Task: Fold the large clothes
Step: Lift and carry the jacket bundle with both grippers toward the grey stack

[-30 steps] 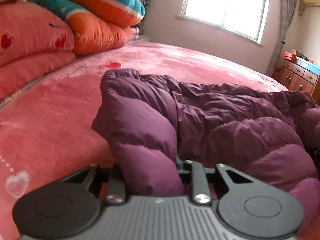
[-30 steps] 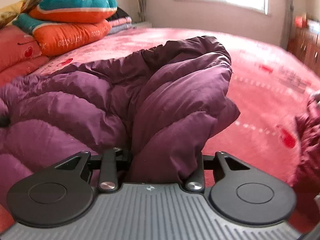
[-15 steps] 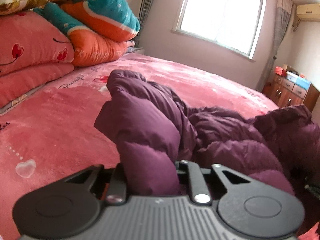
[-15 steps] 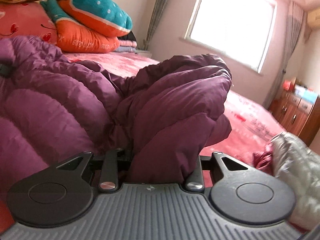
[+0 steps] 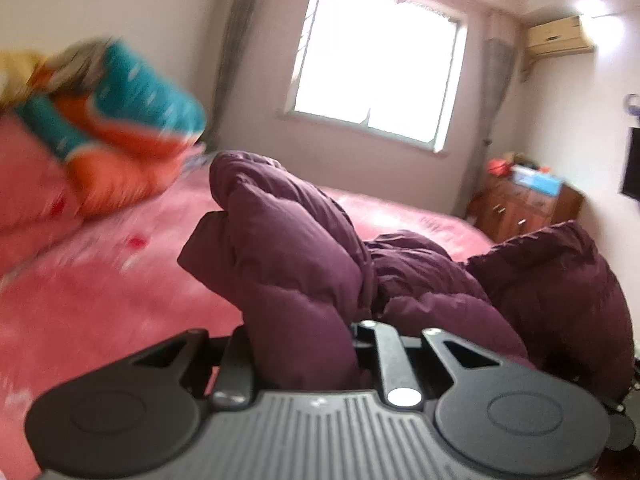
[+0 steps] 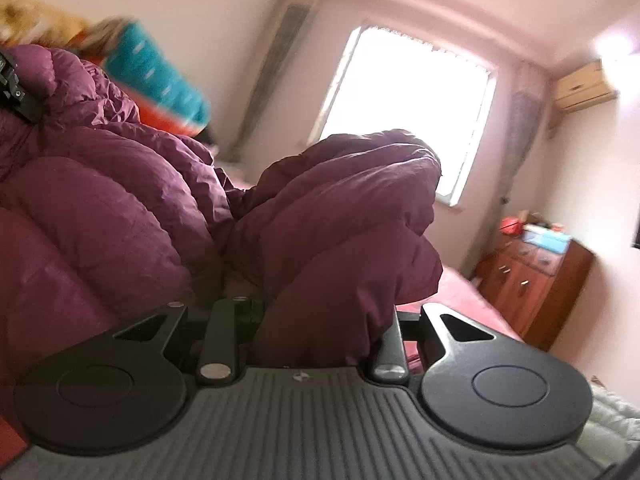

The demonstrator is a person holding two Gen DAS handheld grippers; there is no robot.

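A purple quilted down jacket (image 5: 296, 264) is lifted above the pink bed (image 5: 92, 304). My left gripper (image 5: 304, 344) is shut on one thick padded corner of it, which stands up between the jaws. The rest of the jacket sags to the right toward a second raised corner (image 5: 560, 280). In the right wrist view my right gripper (image 6: 320, 332) is shut on that other corner of the jacket (image 6: 344, 224). The jacket's body bulges at left (image 6: 92, 208). A bit of the left gripper (image 6: 16, 88) shows at the top left.
Stacked pillows and quilts, teal, orange and pink (image 5: 120, 136), lie at the bed's left. A window (image 5: 376, 68) is in the far wall. A wooden dresser (image 5: 524, 204) stands at the right. A pale garment (image 6: 612, 420) lies low at the right.
Both grippers have risen and tilted up with the jacket corners in them. The jacket has come off the bed, and more of the wall and window shows.
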